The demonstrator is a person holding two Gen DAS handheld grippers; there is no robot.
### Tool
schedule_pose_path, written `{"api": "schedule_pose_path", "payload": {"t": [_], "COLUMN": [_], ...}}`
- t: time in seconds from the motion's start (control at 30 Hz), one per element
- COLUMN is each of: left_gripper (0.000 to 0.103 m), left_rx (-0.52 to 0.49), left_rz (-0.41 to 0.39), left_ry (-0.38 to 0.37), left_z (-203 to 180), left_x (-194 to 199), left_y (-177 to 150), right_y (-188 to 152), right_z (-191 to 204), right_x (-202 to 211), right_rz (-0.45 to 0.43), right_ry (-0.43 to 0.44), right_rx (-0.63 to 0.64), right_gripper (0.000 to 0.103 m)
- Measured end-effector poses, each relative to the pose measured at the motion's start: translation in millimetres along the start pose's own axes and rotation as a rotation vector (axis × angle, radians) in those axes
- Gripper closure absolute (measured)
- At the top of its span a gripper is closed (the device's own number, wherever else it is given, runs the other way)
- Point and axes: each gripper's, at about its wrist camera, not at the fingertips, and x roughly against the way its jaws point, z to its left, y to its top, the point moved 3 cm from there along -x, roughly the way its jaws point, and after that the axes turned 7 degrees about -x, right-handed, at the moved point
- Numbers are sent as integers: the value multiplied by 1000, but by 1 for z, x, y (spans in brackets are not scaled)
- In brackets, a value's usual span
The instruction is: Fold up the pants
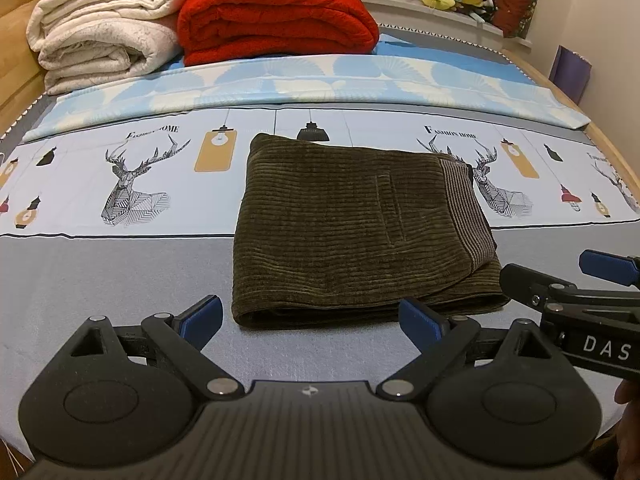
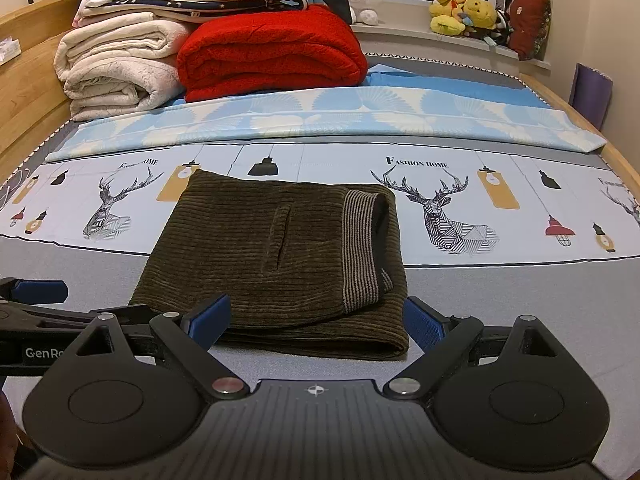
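Observation:
The dark olive corduroy pants (image 1: 352, 232) lie folded into a compact rectangle on the bed, striped waistband at the right; they also show in the right wrist view (image 2: 272, 256). My left gripper (image 1: 312, 320) is open and empty, just in front of the pants' near edge. My right gripper (image 2: 320, 320) is open and empty, its blue pads (image 2: 212, 316) flanking the pants' near right corner without holding it. The right gripper also shows at the right edge of the left wrist view (image 1: 560, 280).
The bed sheet (image 1: 120, 264) is grey in front with a deer and lamp print band behind. A folded light-blue quilt (image 1: 320, 80), a red blanket (image 1: 276, 20) and cream blankets (image 1: 100, 28) lie at the back. Plush toys (image 2: 464, 12) sit on the sill. Wooden bed frame (image 2: 28, 92) on the left.

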Motion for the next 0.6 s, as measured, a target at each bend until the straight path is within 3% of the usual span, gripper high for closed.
{"api": "schedule_pose_path", "payload": {"t": [0.6], "left_gripper": [6], "left_rx": [2], "left_rz": [-3], "left_ry": [0], "left_z": [-1], "left_x": [1], "left_y": [1], "right_y": [0], "right_z": [0], "right_x": [0], "right_rz": [-2], "right_ry": [0], "right_rx": [1], "right_gripper": [10]}}
